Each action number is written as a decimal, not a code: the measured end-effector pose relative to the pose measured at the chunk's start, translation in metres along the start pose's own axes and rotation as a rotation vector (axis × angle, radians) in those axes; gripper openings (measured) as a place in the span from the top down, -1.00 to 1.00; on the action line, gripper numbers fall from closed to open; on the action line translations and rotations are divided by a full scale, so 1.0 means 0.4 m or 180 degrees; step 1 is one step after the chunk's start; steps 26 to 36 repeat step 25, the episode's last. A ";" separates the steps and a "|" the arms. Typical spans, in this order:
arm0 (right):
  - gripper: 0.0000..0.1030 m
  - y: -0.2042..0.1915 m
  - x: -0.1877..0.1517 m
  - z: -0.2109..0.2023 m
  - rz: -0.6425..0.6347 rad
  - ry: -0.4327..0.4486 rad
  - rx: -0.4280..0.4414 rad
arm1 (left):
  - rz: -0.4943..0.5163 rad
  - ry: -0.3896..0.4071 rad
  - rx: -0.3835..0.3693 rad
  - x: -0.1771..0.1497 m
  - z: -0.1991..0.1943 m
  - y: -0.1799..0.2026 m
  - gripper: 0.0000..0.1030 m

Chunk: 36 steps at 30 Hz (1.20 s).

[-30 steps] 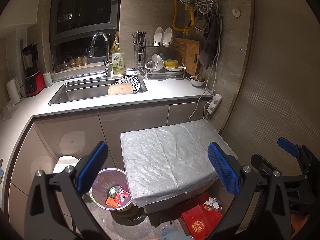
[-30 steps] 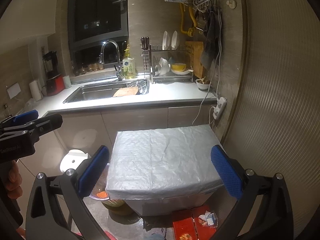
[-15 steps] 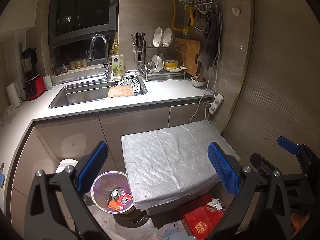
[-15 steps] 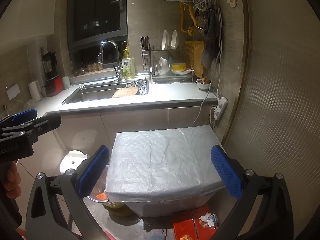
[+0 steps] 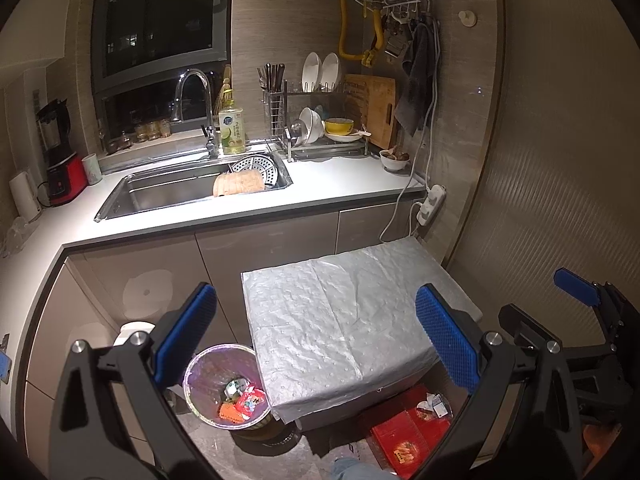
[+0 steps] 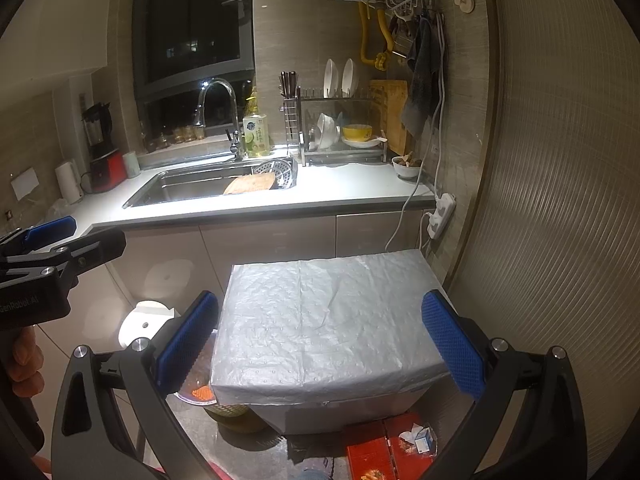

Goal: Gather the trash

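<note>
A round trash bin (image 5: 200, 376) with a clear liner stands on the floor left of a low table; red and orange wrappers (image 5: 244, 402) lie inside it. My left gripper (image 5: 316, 340) hovers high above the table, open and holding nothing. Open and likewise holding nothing, my right gripper (image 6: 320, 344) hangs above the same table. In the right wrist view the bin (image 6: 224, 410) is mostly hidden by the table and my left finger. Crumpled paper and a small carton (image 5: 434, 406) lie on a red box (image 5: 408, 436) on the floor.
The low table (image 5: 340, 320) is covered with a silver sheet. Behind it run kitchen cabinets and a white counter (image 5: 320, 196) with a sink (image 5: 180, 196) and a dish rack (image 5: 328, 132). A white stool (image 6: 144, 324) stands left of the bin. A ribbed wall closes the right side.
The left wrist view has drifted slightly, so the bin and table sit a little lower in it. Both grippers stay open with nothing in them.
</note>
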State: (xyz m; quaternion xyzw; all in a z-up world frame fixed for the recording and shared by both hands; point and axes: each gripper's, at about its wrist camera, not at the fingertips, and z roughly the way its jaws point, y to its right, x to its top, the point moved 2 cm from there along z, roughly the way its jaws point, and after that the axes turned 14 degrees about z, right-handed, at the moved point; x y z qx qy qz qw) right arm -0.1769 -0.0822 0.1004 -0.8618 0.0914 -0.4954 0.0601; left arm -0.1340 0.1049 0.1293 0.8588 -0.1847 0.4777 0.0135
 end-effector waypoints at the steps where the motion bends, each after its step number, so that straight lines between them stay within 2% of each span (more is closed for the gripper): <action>1: -0.96 -0.001 0.001 0.002 0.0001 -0.0001 -0.0001 | 0.0003 0.0002 0.0013 0.000 0.000 -0.001 -0.85; 11: -0.96 0.000 0.001 0.002 0.0001 -0.0001 0.0002 | -0.0041 0.0020 0.0069 -0.005 0.006 -0.019 -0.85; 21: -0.96 -0.006 -0.004 0.005 0.0002 -0.0001 0.0000 | 0.0001 0.0011 -0.0040 -0.006 0.008 -0.024 -0.85; 36: -0.96 -0.007 -0.004 0.006 0.0004 -0.0004 0.0002 | 0.0007 0.0035 -0.0011 -0.008 0.004 -0.031 -0.85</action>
